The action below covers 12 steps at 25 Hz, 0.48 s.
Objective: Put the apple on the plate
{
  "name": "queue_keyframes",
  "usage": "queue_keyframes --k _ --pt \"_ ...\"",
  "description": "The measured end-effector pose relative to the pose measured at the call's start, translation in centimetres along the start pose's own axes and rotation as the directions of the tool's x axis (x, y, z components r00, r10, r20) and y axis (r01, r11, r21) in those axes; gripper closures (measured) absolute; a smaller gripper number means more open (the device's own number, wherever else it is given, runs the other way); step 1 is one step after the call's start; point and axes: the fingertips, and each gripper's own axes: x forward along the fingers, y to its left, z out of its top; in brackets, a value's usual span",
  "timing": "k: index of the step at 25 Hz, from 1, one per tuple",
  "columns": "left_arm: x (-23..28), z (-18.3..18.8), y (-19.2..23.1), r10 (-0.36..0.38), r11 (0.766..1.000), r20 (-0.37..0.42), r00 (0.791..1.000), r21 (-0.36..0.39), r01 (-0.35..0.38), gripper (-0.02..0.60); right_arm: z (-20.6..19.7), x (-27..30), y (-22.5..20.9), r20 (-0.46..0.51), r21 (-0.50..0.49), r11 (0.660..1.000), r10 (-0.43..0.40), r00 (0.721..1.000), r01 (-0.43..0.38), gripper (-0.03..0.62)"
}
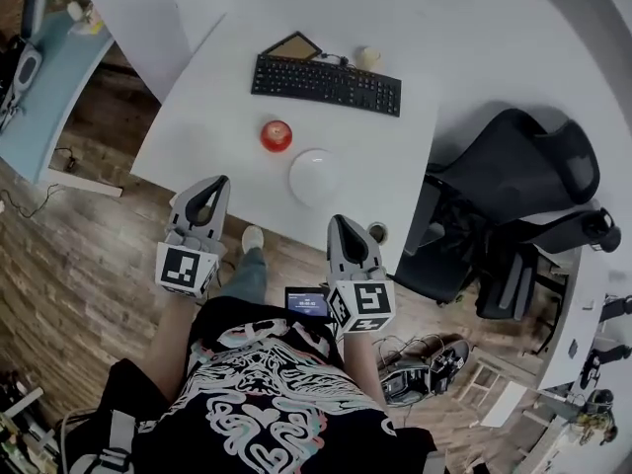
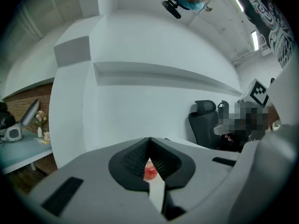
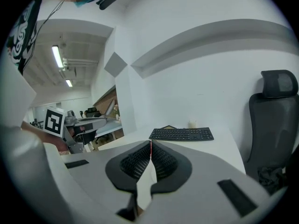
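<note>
A red apple (image 1: 276,134) sits on the white table (image 1: 207,117), left of a white plate (image 1: 315,177) near the table's front edge. Both grippers are in front of the table, short of its edge. My left gripper (image 1: 212,188) is shut and empty, and points toward the apple. In the left gripper view the apple (image 2: 150,171) shows through the slit under the closed left gripper (image 2: 149,140). My right gripper (image 1: 345,225) is shut with nothing in it, just below the plate. In the right gripper view the right gripper (image 3: 150,143) has its pads together.
A black keyboard (image 1: 326,84) lies at the table's far side, with a small cup (image 1: 367,57) and a brown flat object (image 1: 292,45) behind it. A black office chair (image 1: 513,196) stands to the right. A light blue desk (image 1: 49,77) is at left.
</note>
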Motion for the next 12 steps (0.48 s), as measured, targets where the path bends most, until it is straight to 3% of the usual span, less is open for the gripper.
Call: queue_keyframes --k 6,10,12 --pt "5.3 0.8 4.0 -0.018 1.0 0.028 0.999 -0.016 0.019 0.569 2.2 5.6 -1.1 -0.016 0.009 1.0 -0.015 1.0 0.015 0.565" --pt "7.9 0.1 5.8 -0.043 0.999 -0.019 0.999 0.018 0.044 0.569 2.7 8.8 -1.4 -0.041 0.01 1.0 -0.011 0.999 0.011 0.565" --pt "8.8 0.2 6.4 -0.042 0.999 0.001 0.999 -0.001 0.042 0.569 2.8 10.1 -1.6 -0.048 0.015 1.0 -0.011 0.999 0.012 0.565"
